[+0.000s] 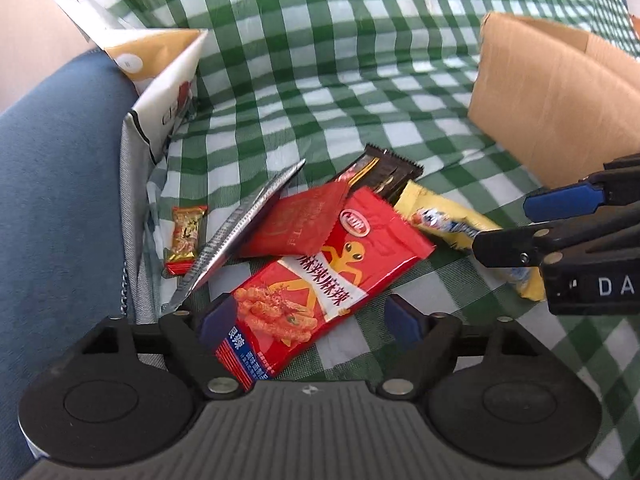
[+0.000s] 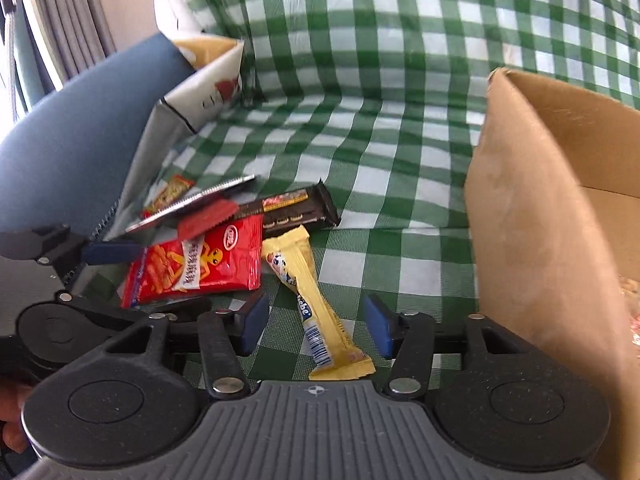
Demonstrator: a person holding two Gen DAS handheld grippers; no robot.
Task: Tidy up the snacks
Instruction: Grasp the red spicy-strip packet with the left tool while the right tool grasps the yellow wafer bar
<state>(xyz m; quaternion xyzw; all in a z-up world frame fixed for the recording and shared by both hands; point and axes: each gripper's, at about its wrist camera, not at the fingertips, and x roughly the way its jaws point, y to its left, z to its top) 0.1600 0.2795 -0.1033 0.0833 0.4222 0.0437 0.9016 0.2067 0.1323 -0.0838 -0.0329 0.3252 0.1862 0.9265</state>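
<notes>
Each gripper was built alike — a grey ribbed housing with a small crosshair mark at its front edge, flanked by two round black discs. Black linkage arms, pinned with silver rivets, ran forward to fingers faced with blue pads. Seen from the left wrist camera, the right gripper [image 1: 504, 228] carried a black block with white letters — "DA". The left gripper [image 2: 132, 276] showed the same black arms.

Both tongs angled down — left tongs [image 1: 308, 316] and right tongs [image 2: 316, 328] agape.
</notes>
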